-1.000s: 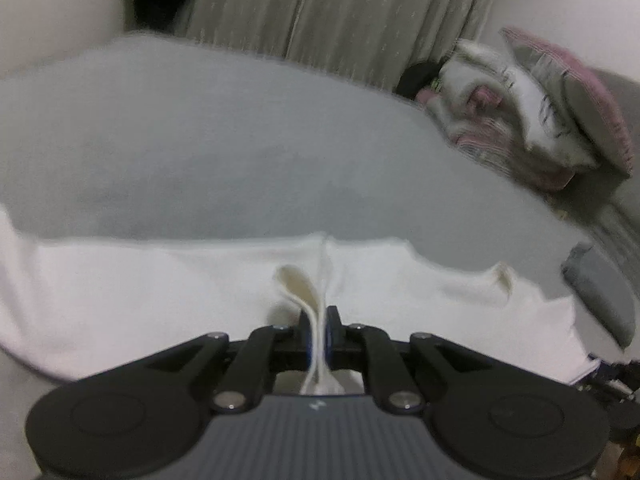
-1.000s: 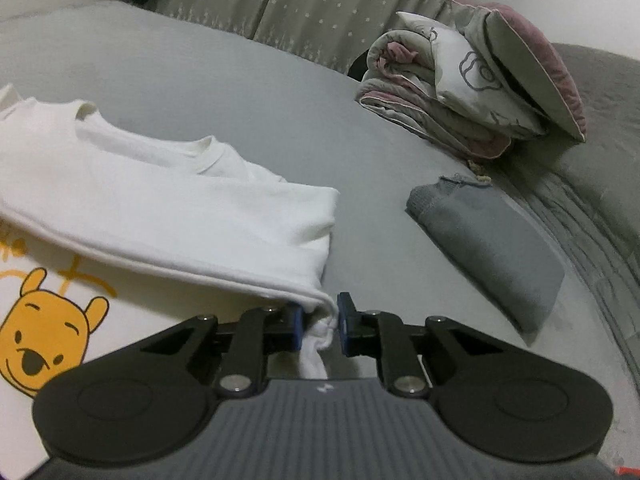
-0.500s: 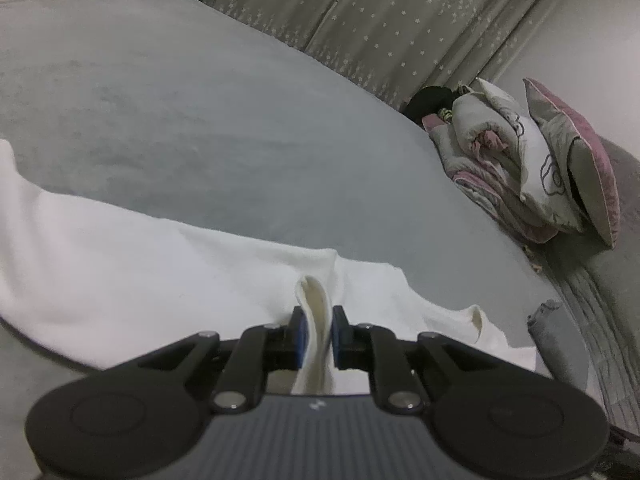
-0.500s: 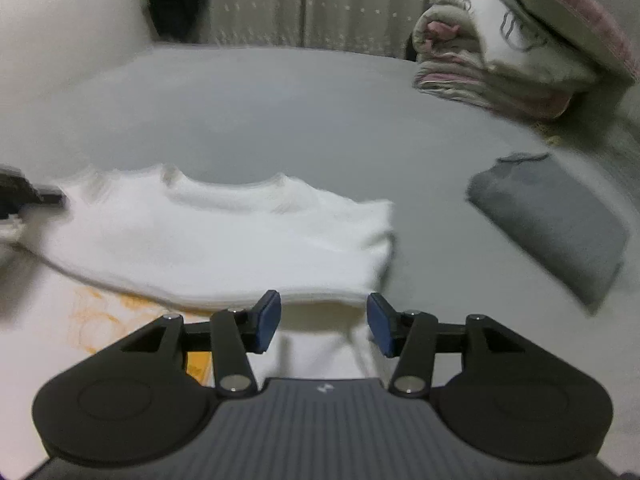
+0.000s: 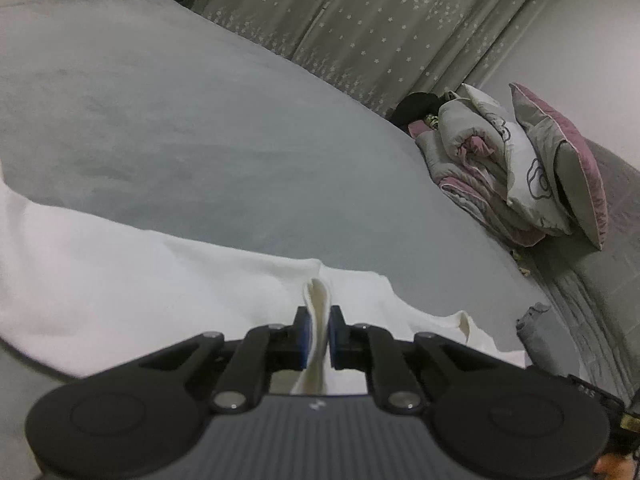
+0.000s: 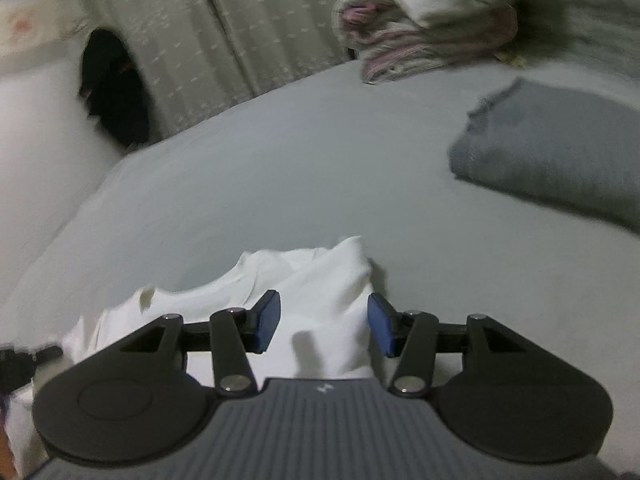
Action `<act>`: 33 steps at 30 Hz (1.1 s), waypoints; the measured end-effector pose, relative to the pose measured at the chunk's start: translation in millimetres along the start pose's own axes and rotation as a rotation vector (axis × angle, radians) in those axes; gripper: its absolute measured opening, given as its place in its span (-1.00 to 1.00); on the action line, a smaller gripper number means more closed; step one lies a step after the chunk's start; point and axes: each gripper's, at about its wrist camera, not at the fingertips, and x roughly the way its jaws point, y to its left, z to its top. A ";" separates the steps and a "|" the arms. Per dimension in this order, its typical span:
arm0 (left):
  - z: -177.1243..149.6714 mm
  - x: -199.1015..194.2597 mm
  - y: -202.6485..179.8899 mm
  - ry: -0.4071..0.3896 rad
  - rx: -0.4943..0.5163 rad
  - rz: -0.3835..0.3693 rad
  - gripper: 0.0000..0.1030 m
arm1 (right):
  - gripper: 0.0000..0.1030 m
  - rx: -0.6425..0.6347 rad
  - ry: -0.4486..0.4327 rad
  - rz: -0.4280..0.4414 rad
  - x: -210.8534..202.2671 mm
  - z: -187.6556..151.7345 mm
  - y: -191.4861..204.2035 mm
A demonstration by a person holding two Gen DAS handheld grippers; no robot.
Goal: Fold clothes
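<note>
Left wrist view: left gripper [image 5: 319,334] still pinching a fold of the white shirt [image 5: 160,280], which lies on the grey bed [image 5: 200,140]. Bedding pile [image 5: 500,172] far right.

Right wrist view: right gripper [image 6: 324,326] spread, corner released a moment ago (fold laid, apparently). Folded grey garment [image 6: 560,152] well clear; nothing obstructing.

Grey bed [image 5: 208,128] with laundry on it

A white shirt [image 5: 120,280] lies under the fingers; a folded grey garment [image 6: 560,152] beyond-right of them; bundled bedding [image 5: 488,172] farther beyond-right.
</note>
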 end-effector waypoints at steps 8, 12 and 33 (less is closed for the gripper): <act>1.3 1.3 0.8 -0.015 0.006 -0.020 -0.91 | -0.80 -0.006 0.007 -0.036 32.2 8.4 -3.4; 1.3 3.4 -3.0 -0.036 0.041 -0.021 -0.91 | -0.83 0.008 -0.085 -0.094 22.3 4.7 -8.7; -10.4 3.2 -37.3 0.003 0.154 -0.021 -0.48 | -0.66 -0.118 0.027 -0.055 -23.7 -8.0 13.1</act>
